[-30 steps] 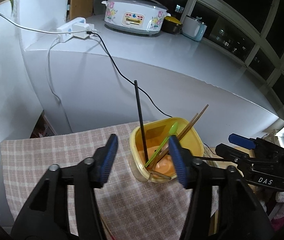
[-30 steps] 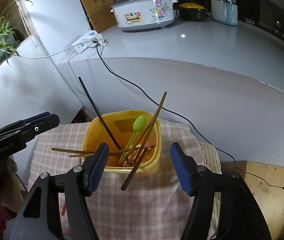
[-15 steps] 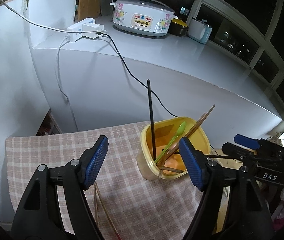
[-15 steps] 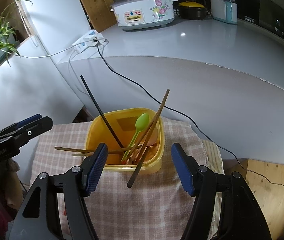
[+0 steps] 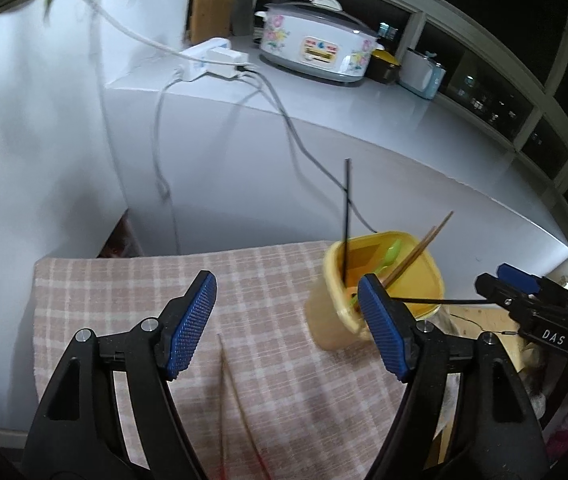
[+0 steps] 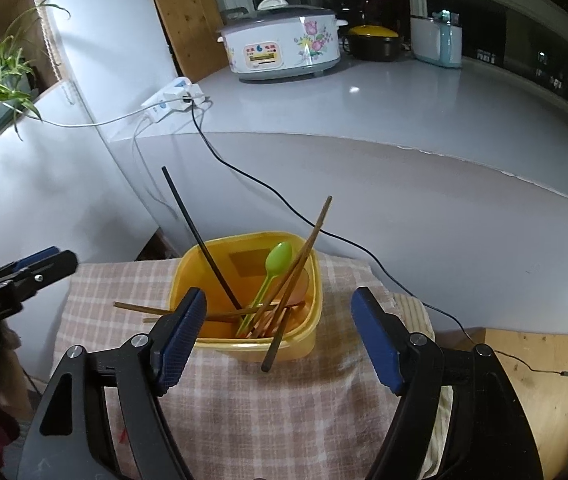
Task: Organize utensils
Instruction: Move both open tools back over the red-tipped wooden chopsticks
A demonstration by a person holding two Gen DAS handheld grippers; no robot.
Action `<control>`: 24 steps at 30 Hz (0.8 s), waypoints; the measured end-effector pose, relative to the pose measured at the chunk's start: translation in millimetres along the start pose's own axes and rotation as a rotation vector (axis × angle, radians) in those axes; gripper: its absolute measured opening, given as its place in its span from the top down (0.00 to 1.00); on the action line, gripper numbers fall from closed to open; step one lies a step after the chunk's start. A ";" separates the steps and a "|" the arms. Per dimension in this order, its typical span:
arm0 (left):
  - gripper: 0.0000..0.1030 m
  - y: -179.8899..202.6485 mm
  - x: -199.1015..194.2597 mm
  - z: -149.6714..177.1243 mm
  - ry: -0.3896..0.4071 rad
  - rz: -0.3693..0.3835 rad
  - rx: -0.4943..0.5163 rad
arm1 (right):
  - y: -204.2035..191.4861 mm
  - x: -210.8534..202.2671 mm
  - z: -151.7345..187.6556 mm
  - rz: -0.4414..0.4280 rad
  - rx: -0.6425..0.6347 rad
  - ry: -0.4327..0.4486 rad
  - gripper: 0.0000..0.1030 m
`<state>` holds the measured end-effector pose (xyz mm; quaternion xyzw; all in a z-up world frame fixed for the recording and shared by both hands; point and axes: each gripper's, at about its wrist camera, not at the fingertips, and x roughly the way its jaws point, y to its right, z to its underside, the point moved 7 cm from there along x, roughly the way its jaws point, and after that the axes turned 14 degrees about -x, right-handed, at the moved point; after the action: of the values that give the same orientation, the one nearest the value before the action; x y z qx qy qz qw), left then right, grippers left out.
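I hold my right gripper (image 6: pixel 278 332), jaws opening and empty, before the yellow container (image 6: pixel 244 342) at the cloth's (image 6: pixel 268 412) far edge. Left gripper (image 5: pixel 285 320) wide, empty, should drop squarely over the loose chopsticks (image 5: pixel 230 384) near the front edge.

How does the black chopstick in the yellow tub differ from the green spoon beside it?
The black chopstick is thin, straight and leans left, its top far above the rim; the green spoon is broader, with a rounded bowl uppermost, leans right and sits lower. Both stand in the yellow tub.
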<state>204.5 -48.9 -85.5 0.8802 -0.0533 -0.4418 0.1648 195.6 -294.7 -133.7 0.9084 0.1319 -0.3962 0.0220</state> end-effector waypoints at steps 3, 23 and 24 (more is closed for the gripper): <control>0.27 -16.0 -7.0 3.6 0.010 -0.023 -0.025 | -2.7 2.1 5.8 -0.010 -0.004 -0.013 0.27; 0.27 -108.1 -11.8 89.1 -0.098 -0.169 -0.187 | -51.7 0.6 41.9 -0.178 -0.080 0.025 0.27; 0.27 -110.3 -10.4 92.5 -0.106 -0.171 -0.189 | -57.3 1.7 44.2 -0.193 -0.090 0.023 0.27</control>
<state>118.9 34.8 -166.2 0.8374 0.0549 -0.5033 0.2058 150.4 -245.5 -161.5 0.8940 0.2365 -0.3798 0.0231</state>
